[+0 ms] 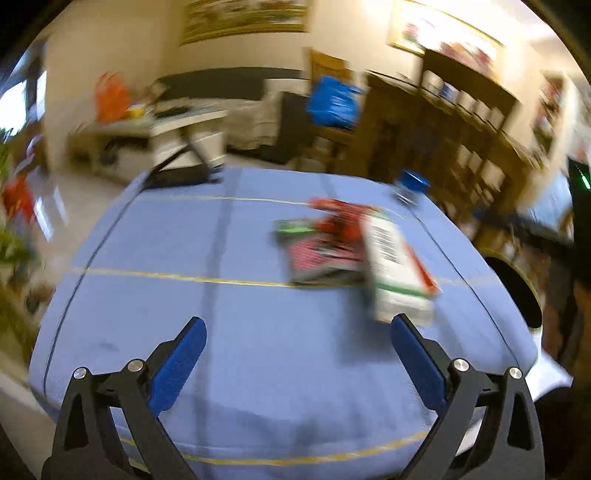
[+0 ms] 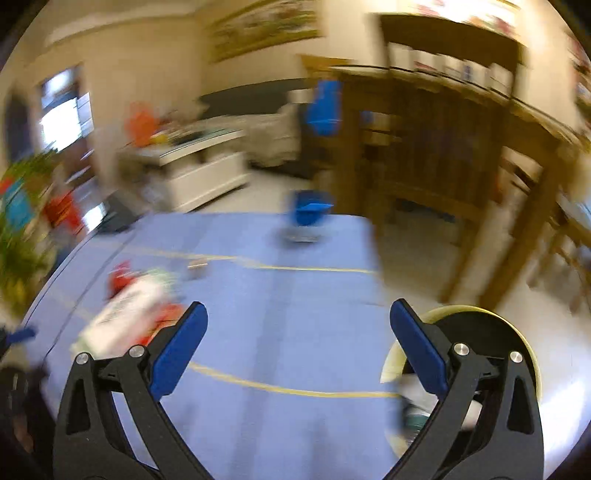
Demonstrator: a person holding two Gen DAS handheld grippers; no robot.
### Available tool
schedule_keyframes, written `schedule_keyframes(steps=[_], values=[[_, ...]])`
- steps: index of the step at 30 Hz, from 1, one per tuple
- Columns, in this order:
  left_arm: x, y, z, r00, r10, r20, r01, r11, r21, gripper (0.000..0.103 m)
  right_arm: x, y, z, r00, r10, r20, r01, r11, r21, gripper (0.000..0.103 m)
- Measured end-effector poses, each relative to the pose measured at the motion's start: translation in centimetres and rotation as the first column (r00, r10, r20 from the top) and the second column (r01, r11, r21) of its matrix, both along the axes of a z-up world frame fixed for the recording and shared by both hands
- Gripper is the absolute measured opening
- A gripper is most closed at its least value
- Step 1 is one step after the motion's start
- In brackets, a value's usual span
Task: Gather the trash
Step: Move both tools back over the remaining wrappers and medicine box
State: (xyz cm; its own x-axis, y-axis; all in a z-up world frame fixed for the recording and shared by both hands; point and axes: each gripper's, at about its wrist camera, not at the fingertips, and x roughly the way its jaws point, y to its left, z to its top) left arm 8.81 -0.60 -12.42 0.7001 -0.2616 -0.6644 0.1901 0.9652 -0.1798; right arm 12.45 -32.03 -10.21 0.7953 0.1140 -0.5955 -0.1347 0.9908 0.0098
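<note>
Walls: cream, framed picture [image 1: 245, 18] ahead of the tongs.
Shelving: dark wooden unit [image 2: 443, 129] right.
Floor: pale, glossy [image 2: 258, 192].

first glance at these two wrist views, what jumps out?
The blue tablecloth fills both views. On it lies a pile of wrappers with a white box leaning over its right side, just ahead of the open left claw. The right claw is open too, held above bare cloth, with a round bin off the table's right edge behind its finger. Both views are motion-blurred.
</note>
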Motion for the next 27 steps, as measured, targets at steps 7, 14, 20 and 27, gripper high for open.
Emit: schedule_keyframes(steps=[7, 14, 20, 27], values=[[0.2, 4.4, 0.6, 0.997, 0.082, -0.015, -0.083, 0.989, -0.122, 0.096, 5.3, 14.2, 1.7, 0.966, 0.232, -0.111, -0.249, 0.952, -0.179, 0.097], [0.3, 5.7, 1.4, 0.998, 0.058, 0.015, -0.055, 0.986, -0.158, 0.096, 10.7, 21.5, -2.3, 0.918, 0.243, -0.313, -0.358, 0.846, -0.395, 0.067], [0.7, 6.6, 1.0, 0.999, 0.047, -0.014, -0.049, 0.977, -0.205, 0.096, 11.5, 20.1, -4.0, 0.875, 0.253, -0.412, -0.376, 0.892, -0.25, 0.033], [0.8, 6.5, 0.8, 0.999, 0.032, -0.027, -0.038, 0.974, -0.224, 0.096, 8.3, 15.0, 0.5, 0.916, 0.264, -0.302, -0.285, 0.958, -0.028, 0.033]])
